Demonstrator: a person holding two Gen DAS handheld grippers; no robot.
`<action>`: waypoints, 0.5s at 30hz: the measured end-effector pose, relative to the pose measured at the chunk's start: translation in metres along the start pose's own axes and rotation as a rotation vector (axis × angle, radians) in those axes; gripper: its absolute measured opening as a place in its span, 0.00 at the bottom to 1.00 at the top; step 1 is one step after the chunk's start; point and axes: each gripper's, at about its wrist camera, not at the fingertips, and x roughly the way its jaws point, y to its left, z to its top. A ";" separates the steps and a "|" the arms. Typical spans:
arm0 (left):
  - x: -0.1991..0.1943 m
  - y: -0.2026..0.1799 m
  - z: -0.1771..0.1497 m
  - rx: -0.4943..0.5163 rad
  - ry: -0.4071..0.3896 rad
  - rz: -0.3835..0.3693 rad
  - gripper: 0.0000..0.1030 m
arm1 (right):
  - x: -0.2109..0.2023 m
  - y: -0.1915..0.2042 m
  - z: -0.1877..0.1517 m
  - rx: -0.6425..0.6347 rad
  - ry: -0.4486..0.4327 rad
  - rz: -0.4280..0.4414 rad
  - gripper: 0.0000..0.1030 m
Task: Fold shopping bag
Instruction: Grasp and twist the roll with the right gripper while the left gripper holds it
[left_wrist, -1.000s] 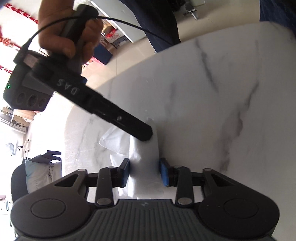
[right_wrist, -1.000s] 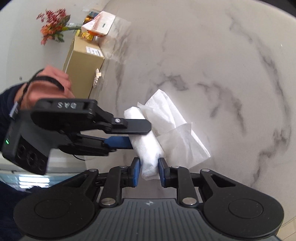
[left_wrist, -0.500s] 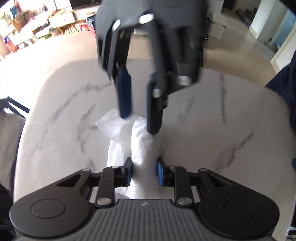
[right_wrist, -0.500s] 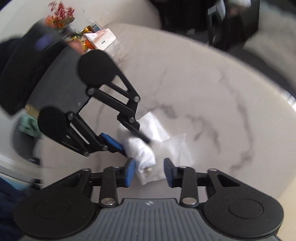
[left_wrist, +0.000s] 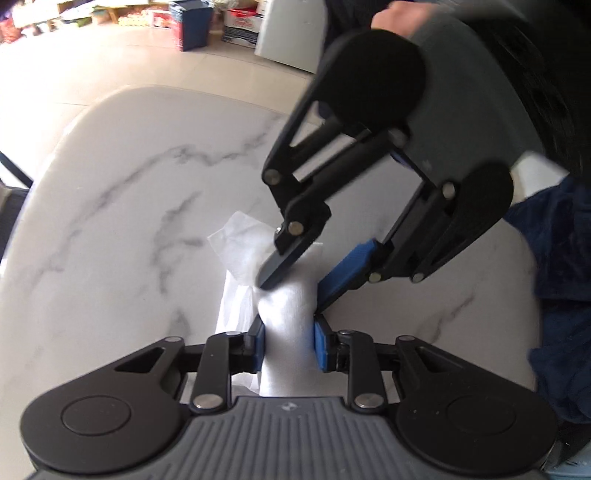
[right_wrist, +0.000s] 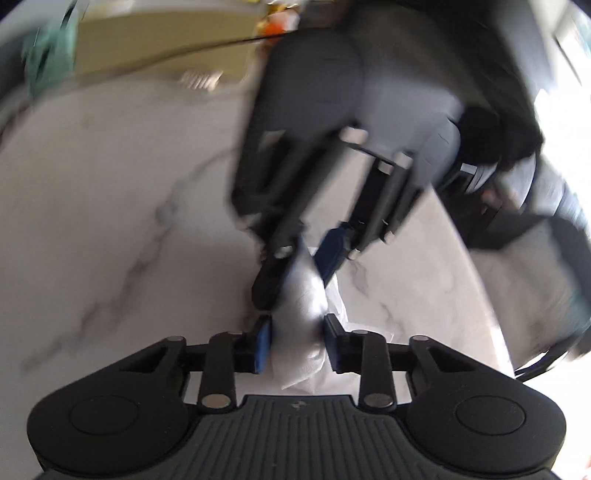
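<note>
Both hand-held grippers clamp the rolled white shopping bag above the marble desk.

The left hand-held gripper pinches its near end, jaws just widened slightly; the right hand-held gripper, jaws just narrowed, pinches the opposite end, facing it.

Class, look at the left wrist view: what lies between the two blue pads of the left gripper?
The rolled part of the white shopping bag lies between the left gripper pads, which press its sides. The left wrist view shows it.

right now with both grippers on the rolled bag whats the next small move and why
Probably lower the rolled bag onto the marble table: left gripper and right gripper both pinch it, and a loose flap sticks out unfolded.
</note>
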 end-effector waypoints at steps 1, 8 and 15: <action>-0.005 -0.006 -0.004 0.010 -0.013 0.039 0.33 | 0.000 -0.011 -0.001 0.057 -0.005 0.036 0.26; -0.019 -0.063 -0.035 0.232 -0.055 0.353 0.40 | 0.013 -0.076 -0.011 0.393 0.018 0.304 0.24; 0.041 -0.115 -0.043 0.485 -0.058 0.536 0.44 | 0.025 -0.115 -0.022 0.652 0.088 0.530 0.24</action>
